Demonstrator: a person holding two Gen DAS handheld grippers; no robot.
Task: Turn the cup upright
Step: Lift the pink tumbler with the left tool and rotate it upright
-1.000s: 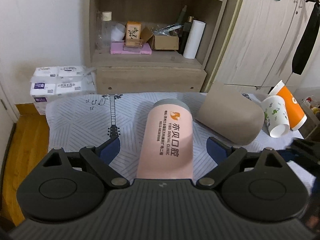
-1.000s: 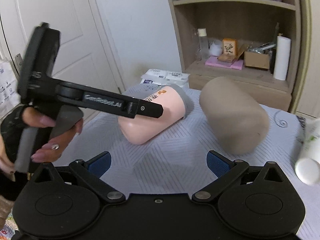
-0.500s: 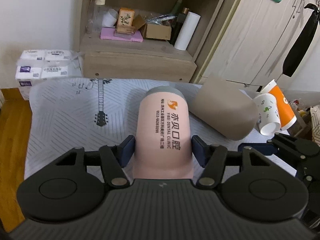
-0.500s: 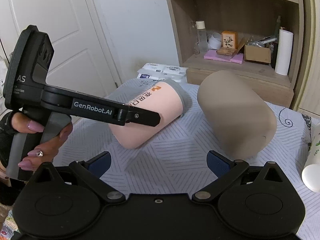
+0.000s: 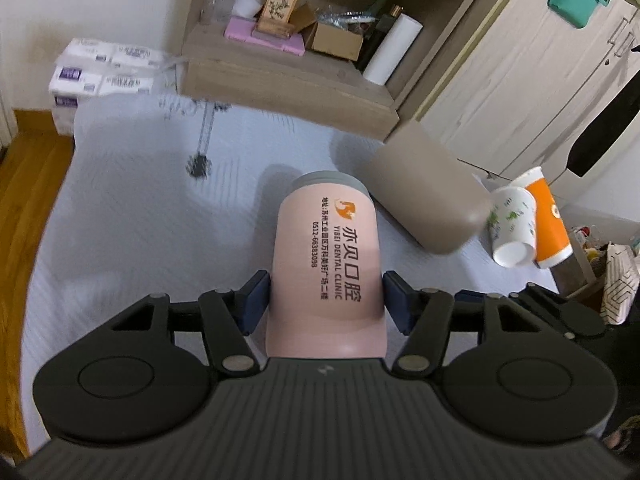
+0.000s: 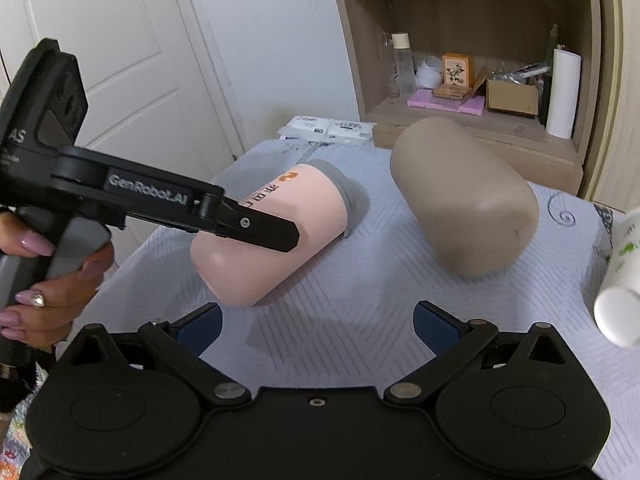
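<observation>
Left wrist close above, right lower; both perhaps share pink cup.

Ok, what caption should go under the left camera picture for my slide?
Left gripper jaws clamp the pink cup, lying on its side beside a brown cup.

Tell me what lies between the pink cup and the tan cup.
Only bare striped cloth separates the pink cup from the tan cup; the right wrist view shows it.
</observation>
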